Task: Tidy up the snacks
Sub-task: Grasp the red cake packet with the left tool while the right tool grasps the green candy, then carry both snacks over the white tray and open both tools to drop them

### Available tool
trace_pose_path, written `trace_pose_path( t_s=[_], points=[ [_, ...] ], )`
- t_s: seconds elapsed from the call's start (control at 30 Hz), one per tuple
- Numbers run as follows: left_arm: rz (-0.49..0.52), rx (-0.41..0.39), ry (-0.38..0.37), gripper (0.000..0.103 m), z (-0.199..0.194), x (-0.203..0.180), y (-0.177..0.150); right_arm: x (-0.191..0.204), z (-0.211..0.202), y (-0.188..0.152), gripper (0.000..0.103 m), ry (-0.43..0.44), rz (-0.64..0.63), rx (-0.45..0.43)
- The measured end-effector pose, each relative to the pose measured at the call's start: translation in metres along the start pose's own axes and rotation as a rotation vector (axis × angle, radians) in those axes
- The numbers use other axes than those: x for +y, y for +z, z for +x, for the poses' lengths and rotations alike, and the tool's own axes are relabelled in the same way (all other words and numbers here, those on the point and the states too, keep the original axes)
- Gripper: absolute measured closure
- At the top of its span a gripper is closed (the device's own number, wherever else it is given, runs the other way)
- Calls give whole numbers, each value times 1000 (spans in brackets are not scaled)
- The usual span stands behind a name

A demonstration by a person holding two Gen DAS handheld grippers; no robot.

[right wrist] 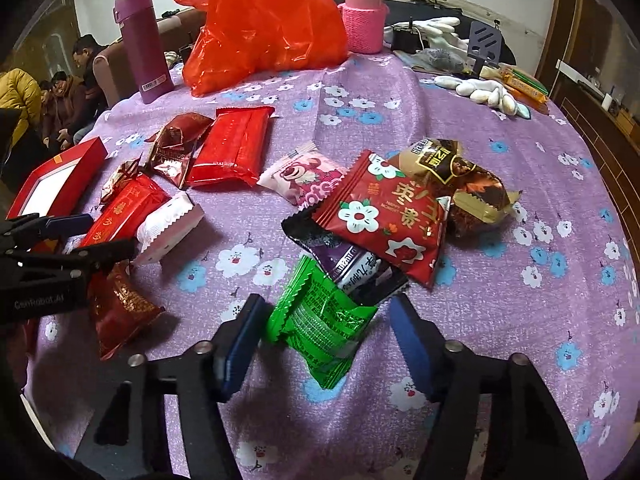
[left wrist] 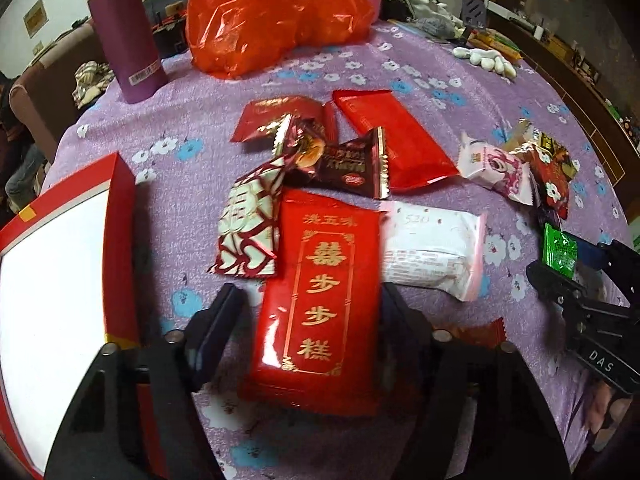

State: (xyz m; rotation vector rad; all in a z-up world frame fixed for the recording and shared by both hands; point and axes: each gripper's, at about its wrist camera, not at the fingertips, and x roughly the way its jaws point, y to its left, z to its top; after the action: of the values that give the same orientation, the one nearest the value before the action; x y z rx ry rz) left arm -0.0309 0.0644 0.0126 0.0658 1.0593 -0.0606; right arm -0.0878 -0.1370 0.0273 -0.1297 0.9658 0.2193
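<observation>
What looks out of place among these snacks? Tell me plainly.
Nothing is spilled or torn. The snacks lie in loose overlapping heaps: the flowered red packet sits across the purple packet, and none are in the red box.

Table (right wrist: 500,320) under a cloth, snacks in two groups. Left group — a long packet (left wrist: 316,300) between the left gripper's (left wrist: 312,320) fingers, a box (left wrist: 60,280) to its left, a pillow pack (left wrist: 432,248) touching its right edge, further packets overlapping behind. Right group — a crinkled packet (right wrist: 320,320) between the right gripper's (right wrist: 324,332) fingers, apparently tucked under a stack of wrappers (right wrist: 384,216) behind it. Far edge: a flask (right wrist: 144,44), a plastic bag (right wrist: 264,24), a sleeved jar (right wrist: 364,12), gloves (right wrist: 484,92) to the right.
</observation>
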Motion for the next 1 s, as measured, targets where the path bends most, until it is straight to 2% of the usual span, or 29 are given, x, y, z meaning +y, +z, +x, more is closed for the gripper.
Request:
trace_pose_path(
  t_s=[0.1, 0.2, 0.47, 0.6, 0.73, 0.87, 0.97, 1.0],
  points=[
    [31, -20, -13, 50, -3, -6, -2, 0, -2, -2, 53, 8, -12, -9],
    [20, -27, -22, 53, -4, -5, -4, -1, -3, -4, 57, 21, -17, -8],
    [37, -52, -52, 55, -15, -11, -21, -17, -12, -13, 69, 117, 16, -20],
    [19, -62, -66, 55, -22, -9, -32, -28, -16, -18, 70, 175, 55, -15],
    [16, -85, -74, 55, -36, -7, -42, -29, -20, -18, 73, 203, 63, -25],
    [6, -121, -94, 55, -54, 0, -48, -18, -29, -13, 81, 238, 44, -47],
    [-13, -134, -101, 55, -61, 7, -51, -5, -25, -11, 82, 185, 5, -41],
    [-9, -141, -105, 55, -65, 8, -52, -3, -24, -12, 82, 192, 6, -35]
  ],
)
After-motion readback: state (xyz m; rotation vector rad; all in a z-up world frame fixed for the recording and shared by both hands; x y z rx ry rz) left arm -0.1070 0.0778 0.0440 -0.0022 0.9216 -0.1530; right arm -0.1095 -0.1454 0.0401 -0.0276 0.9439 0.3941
